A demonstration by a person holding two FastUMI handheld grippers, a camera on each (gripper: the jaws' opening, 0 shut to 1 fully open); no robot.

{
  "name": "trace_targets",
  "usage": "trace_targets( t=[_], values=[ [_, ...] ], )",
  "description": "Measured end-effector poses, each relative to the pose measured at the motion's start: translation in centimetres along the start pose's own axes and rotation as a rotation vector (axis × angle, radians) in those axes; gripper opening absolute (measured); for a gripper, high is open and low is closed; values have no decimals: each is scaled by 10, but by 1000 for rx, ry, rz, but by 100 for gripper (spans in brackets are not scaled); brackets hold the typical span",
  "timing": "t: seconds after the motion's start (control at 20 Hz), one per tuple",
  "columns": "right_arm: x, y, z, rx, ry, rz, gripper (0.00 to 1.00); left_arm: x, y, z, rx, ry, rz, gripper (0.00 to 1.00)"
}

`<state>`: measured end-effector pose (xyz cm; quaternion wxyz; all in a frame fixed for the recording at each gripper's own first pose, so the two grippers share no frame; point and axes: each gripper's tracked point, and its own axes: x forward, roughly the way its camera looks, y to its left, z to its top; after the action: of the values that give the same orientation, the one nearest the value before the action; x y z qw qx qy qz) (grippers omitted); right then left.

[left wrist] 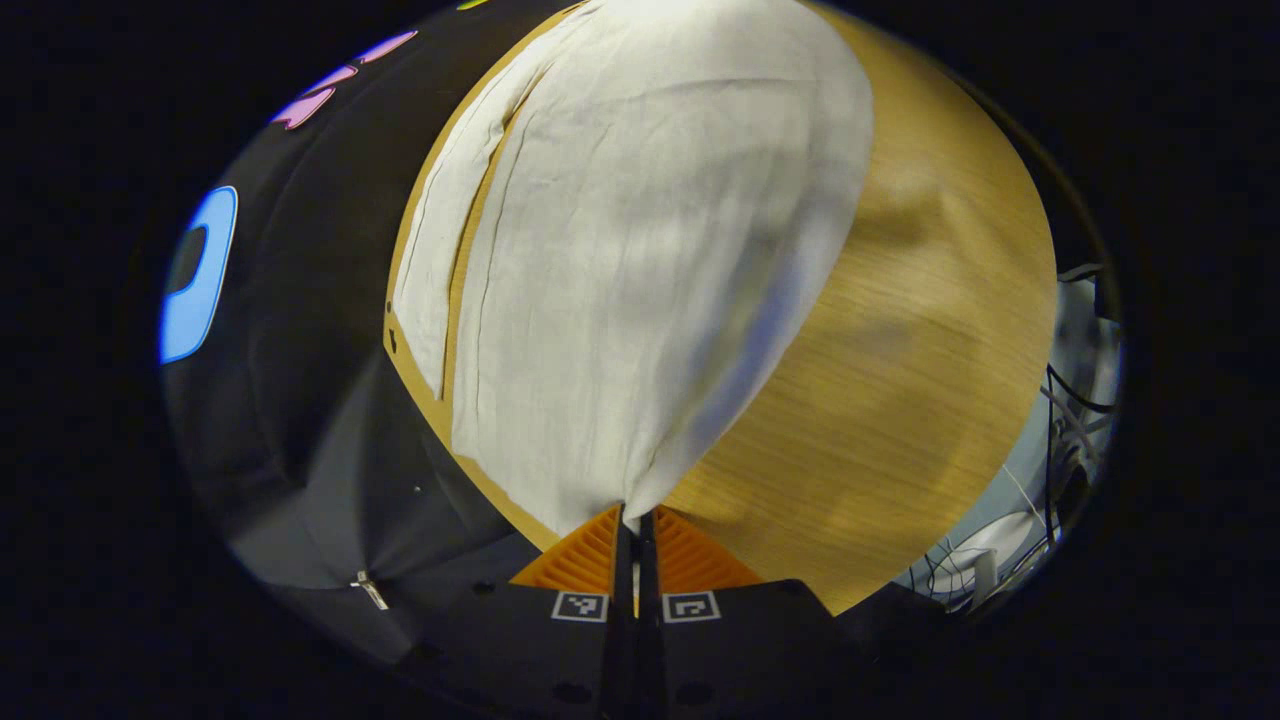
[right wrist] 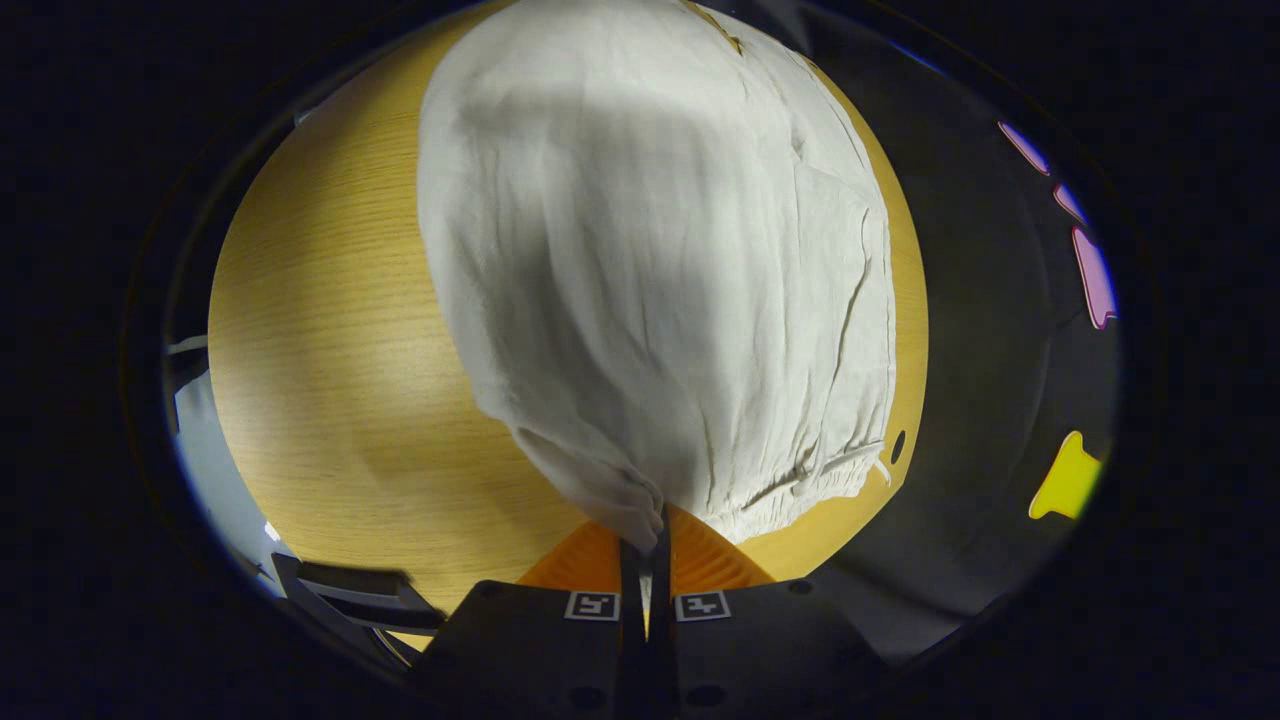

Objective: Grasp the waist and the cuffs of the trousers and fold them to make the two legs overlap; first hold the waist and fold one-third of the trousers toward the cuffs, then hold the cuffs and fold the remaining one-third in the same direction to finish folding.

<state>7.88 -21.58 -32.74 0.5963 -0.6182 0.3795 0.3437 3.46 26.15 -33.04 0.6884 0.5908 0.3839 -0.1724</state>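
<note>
White trousers (left wrist: 640, 250) lie on a round wooden table (left wrist: 900, 380). In the left gripper view, my left gripper (left wrist: 635, 520) is shut on a cuff corner, and the cloth rises taut from the pinch. A second leg (left wrist: 430, 250) lies flat beside it, near the table's left edge. In the right gripper view, the trousers (right wrist: 650, 260) show their gathered waistband (right wrist: 800, 475) at the lower right. My right gripper (right wrist: 648, 535) is shut on the bunched waist corner, lifted off the table (right wrist: 330, 350).
The booth's black cloth (left wrist: 300, 330) hangs past the table's left edge, with a small metal clip (left wrist: 368, 590) low on it. Cables and pale objects (left wrist: 1060, 420) sit beyond the right edge. A dark frame (right wrist: 350, 590) stands below the table at lower left.
</note>
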Motion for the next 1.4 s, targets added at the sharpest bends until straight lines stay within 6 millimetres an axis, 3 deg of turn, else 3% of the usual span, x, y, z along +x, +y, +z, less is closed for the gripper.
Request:
trace_targets(
  t=[0.2, 0.35, 0.55, 0.8, 0.95, 1.1, 1.25, 1.4],
  values=[
    [-7, -6, 1, 95, 1, 5, 5, -16, 23, 4, -151, -35, 99, 5],
    [-26, -24, 5, 240, -44, -55, 5, -34, 47, 4, -320, -59, 176, 5],
    [-44, -54, 1, 384, -68, -104, 5, -57, 83, 23, -444, -124, 241, 5],
    [-69, -110, 7, 621, -122, -168, 5, -61, 157, 37, -496, -166, 321, 5],
    [-75, -139, 6, 729, -141, -190, 5, -51, 203, 45, -589, -198, 320, 5],
    [-81, -177, 12, 861, -177, -211, 5, -39, 257, 70, -654, -242, 340, 5],
    [-65, -223, 15, 998, -210, -246, 5, -19, 309, 101, -714, -284, 351, 5],
    [-45, -250, 23, 1143, -241, -270, 5, 20, 346, 121, -748, -279, 338, 5]
  ],
)
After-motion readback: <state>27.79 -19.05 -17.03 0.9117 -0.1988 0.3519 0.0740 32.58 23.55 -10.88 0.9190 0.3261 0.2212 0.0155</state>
